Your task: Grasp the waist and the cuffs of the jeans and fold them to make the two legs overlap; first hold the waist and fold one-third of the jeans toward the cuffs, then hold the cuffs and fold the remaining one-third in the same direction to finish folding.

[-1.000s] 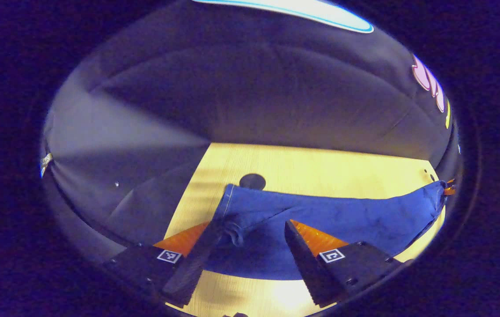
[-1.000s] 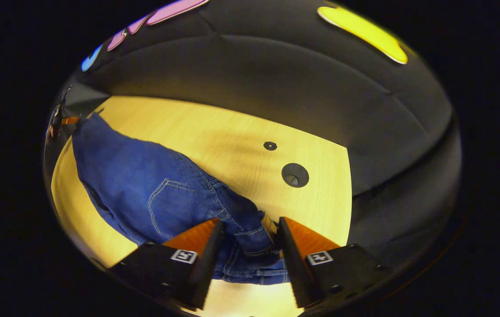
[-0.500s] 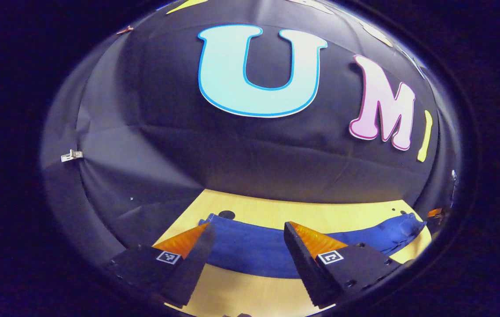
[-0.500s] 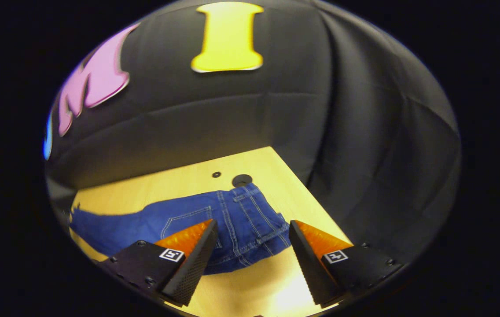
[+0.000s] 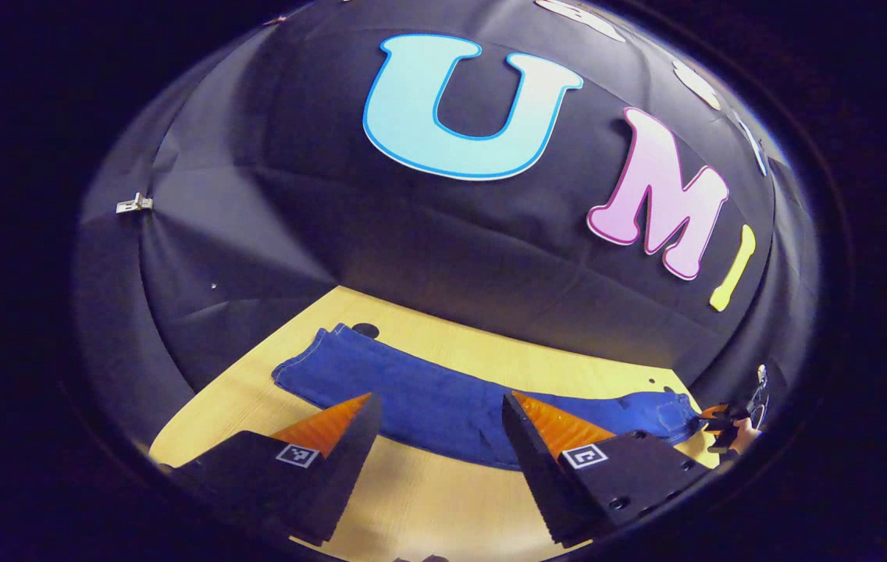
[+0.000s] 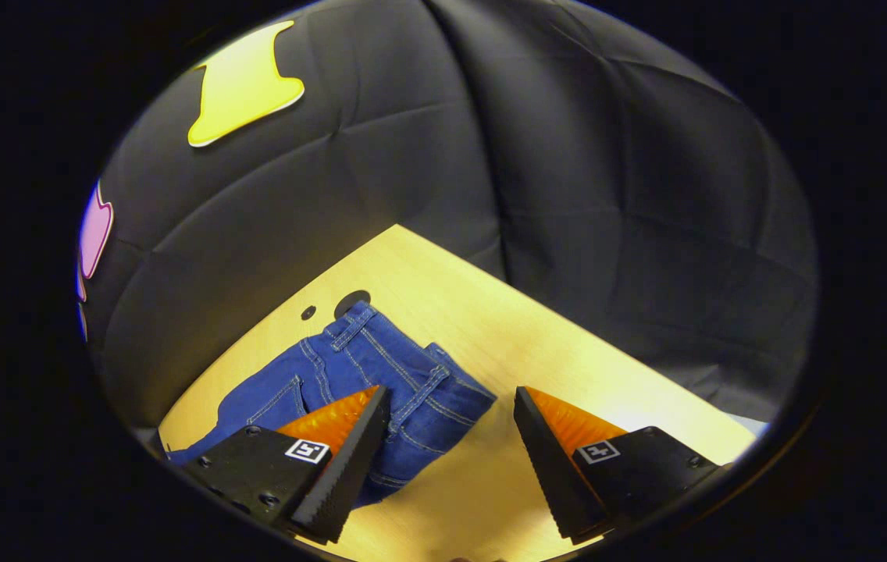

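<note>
- Left claw (image 5: pixel 432 433) is spread wide with nothing between its fingers; it hangs clear of the cloth, above the near side of the tabletop (image 5: pixel 443 507)
- jeans (image 5: pixel 443 394) lie flat on the tabletop just ahead of that claw, as one long band running from the cuffs (image 5: pixel 311 359) at the far left to the waist end at the right; the two legs look laid one over the other, though I cannot tell how exactly the edges match
- the middle of the leg band shows in the gap between the left claw's fingers, beyond the tips and not touched by them
- a dark round hole (image 5: pixel 366 330) in the tabletop sits just beyond the cuffs, close to the black cloth wall
- at the far right of the left gripper view, another claw shows small just past the waist end; too small to judge more
- right claw (image 6: pixel 451 449) is likewise open and grips nothing, held above the tabletop (image 6: pixel 568 343)
- in the right gripper view the waist (image 6: pixel 404 382) of the jeans (image 6: pixel 318 375), with belt loops and pale stitching, lies ahead and to the left of the gap; its left finger overlaps the cloth in the view, but contact cannot be told
- right finger stands over bare wood, well apart from the jeans
- two dark holes, one larger (image 6: pixel 351 300) and one small (image 6: pixel 308 312), lie just past the waistband's far corner
</note>
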Demonstrator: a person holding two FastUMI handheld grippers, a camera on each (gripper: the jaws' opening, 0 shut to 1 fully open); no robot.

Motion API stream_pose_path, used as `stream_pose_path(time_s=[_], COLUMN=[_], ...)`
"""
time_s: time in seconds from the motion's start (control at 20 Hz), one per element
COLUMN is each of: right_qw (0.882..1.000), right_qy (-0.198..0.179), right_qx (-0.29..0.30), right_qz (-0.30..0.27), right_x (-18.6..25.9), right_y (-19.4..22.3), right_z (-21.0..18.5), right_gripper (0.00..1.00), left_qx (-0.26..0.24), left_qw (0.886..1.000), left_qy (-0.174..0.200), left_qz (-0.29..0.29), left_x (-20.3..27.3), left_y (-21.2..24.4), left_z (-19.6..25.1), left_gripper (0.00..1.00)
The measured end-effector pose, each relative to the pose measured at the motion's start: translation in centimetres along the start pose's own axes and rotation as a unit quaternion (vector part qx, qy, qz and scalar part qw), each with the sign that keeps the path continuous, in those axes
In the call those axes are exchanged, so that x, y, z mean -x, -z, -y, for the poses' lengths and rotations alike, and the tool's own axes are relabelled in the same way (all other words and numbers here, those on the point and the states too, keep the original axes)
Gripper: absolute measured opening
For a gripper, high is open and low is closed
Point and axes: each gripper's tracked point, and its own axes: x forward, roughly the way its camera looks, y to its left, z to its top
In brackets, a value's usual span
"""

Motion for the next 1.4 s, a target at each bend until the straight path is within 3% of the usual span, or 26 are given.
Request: stream_pose_path(time_s=[0.2, 0.3, 0.35, 0.45, 0.5, 0.7, 0.8, 1.05, 1.2, 1.4], right_qw=[1.000, 1.000, 1.000, 0.998, 0.997, 0.986, 0.973, 0.922, 0.896, 0.865], right_qy=[0.006, -0.003, -0.016, -0.018, -0.021, -0.068, -0.092, -0.171, -0.231, -0.295], right_qx=[0.003, 0.006, 0.011, 0.033, 0.048, 0.100, 0.146, 0.247, 0.275, 0.292], right_qz=[0.009, 0.024, 0.013, 0.047, 0.059, 0.118, 0.154, 0.244, 0.262, 0.282], right_x=[-1.0, -1.6, -1.3, -1.6, -1.4, 1.7, 4.3, 17.2, 23.3, 26.2], right_y=[0.1, 0.1, 0.6, -0.3, -0.6, -2.8, -4.4, -6.6, -6.0, -5.0], right_z=[-0.6, -1.1, -1.7, -2.2, -2.4, -4.4, -7.2, -13.5, -14.2, -11.3], right_gripper=[1.00, 0.74, 0.57, 0.22, 0.12, 0.09, 0.09, 0.09, 0.08, 0.08], left_qx=[-0.008, -0.020, -0.023, -0.021, -0.017, 0.015, 0.029, 0.064, 0.069, 0.068], left_qw=[1.000, 0.999, 0.999, 0.998, 0.998, 0.998, 0.998, 0.997, 0.997, 0.997], left_qy=[0.019, 0.032, 0.038, 0.051, 0.054, 0.056, 0.051, 0.033, 0.029, 0.014], left_qz=[-0.004, -0.003, -0.003, -0.006, -0.007, -0.006, -0.013, -0.013, -0.007, 0.022], left_x=[-0.9, -1.3, -1.4, -1.6, -1.7, -2.5, -2.9, -2.8, -2.3, -1.9], left_y=[0.4, 0.5, 0.5, 0.8, 0.9, 2.3, 3.6, 5.6, 5.4, 3.9], left_z=[2.1, 3.1, 3.8, 5.0, 5.3, 5.2, 4.4, 2.7, 1.8, -0.2], left_gripper=[0.97, 0.97, 0.97, 0.94, 0.97, 0.97, 0.97, 0.97, 0.97, 0.97])
